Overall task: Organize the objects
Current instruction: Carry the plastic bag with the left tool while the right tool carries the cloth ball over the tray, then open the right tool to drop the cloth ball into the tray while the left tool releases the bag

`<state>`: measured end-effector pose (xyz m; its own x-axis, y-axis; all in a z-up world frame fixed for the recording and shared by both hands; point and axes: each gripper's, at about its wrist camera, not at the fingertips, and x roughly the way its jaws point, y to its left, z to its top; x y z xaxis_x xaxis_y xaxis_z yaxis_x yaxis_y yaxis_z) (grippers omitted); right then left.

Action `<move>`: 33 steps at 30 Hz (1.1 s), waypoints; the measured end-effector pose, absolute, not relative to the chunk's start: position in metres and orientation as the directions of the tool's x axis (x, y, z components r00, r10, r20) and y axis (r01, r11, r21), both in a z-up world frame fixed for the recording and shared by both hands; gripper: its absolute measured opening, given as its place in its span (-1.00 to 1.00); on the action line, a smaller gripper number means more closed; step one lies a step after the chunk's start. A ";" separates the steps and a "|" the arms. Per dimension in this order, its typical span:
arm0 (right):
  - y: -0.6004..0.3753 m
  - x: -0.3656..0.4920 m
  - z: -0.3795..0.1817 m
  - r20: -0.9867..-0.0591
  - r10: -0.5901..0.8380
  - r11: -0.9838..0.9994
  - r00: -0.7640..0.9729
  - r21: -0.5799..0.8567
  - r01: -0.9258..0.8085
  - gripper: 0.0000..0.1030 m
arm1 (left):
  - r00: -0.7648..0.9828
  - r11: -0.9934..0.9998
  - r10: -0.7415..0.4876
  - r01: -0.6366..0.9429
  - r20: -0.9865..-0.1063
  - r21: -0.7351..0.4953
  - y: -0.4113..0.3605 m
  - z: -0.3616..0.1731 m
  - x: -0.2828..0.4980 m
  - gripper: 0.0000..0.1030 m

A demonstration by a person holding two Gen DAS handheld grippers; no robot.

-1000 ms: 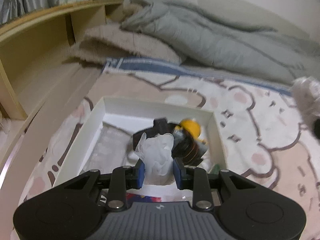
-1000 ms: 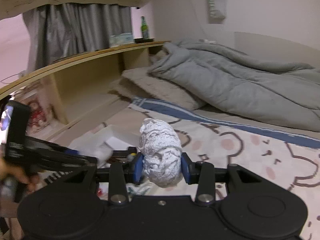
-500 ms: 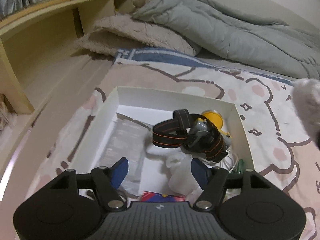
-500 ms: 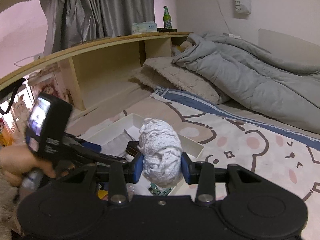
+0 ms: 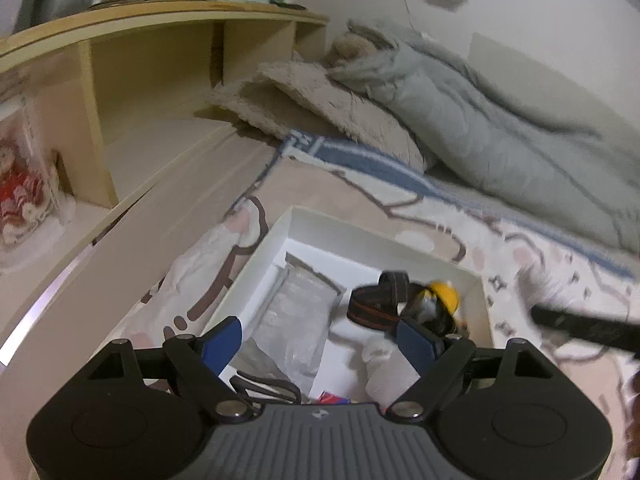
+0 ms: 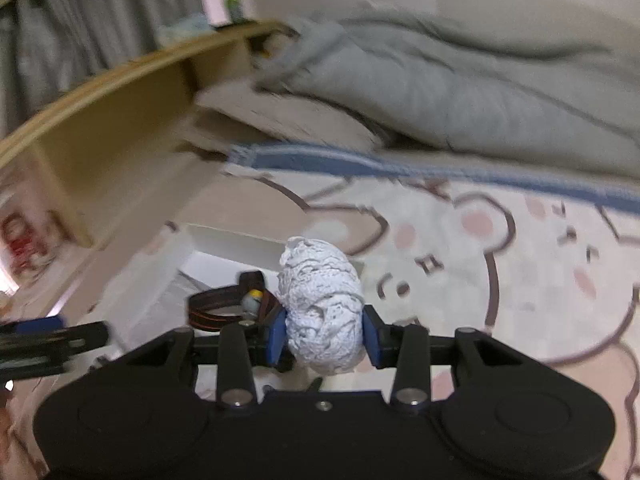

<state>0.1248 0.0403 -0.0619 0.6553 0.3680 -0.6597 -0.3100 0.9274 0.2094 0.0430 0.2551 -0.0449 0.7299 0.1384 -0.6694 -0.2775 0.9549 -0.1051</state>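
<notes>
Left gripper [image 5: 318, 340]: fingers opening wide, empty, above white box [image 5: 384, 236].
Right gripper [image 6: 323, 334]: fingers clamp white lace bundle [image 6: 322, 304].

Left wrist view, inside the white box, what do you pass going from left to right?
Clear plastic packet → black strap with orange stripes → yellow lamp head, all lying in the white box.
</notes>
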 end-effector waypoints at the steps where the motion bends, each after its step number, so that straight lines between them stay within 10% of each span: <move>1: 0.044 0.129 -0.067 -0.673 0.355 0.933 0.649 0.206 -0.295 -0.21 | 0.740 0.950 0.138 -0.287 -0.659 -0.123 0.259 -0.042 0.041 0.66; 18: 0.157 0.127 -0.085 -0.623 0.633 0.765 0.459 0.413 -0.495 -0.13 | 0.754 0.899 0.227 -0.405 -0.616 -0.165 0.302 -0.035 0.029 0.75; 21: 0.170 0.120 -0.085 -0.631 0.624 0.766 0.461 0.377 -0.521 0.26 | 0.746 0.903 0.226 -0.402 -0.627 -0.153 0.303 -0.039 0.030 0.76; 33: 0.153 0.107 -0.063 -0.632 0.563 0.798 0.533 0.249 -0.549 0.27 | 0.736 0.905 0.233 -0.403 -0.635 -0.135 0.296 -0.036 0.028 0.82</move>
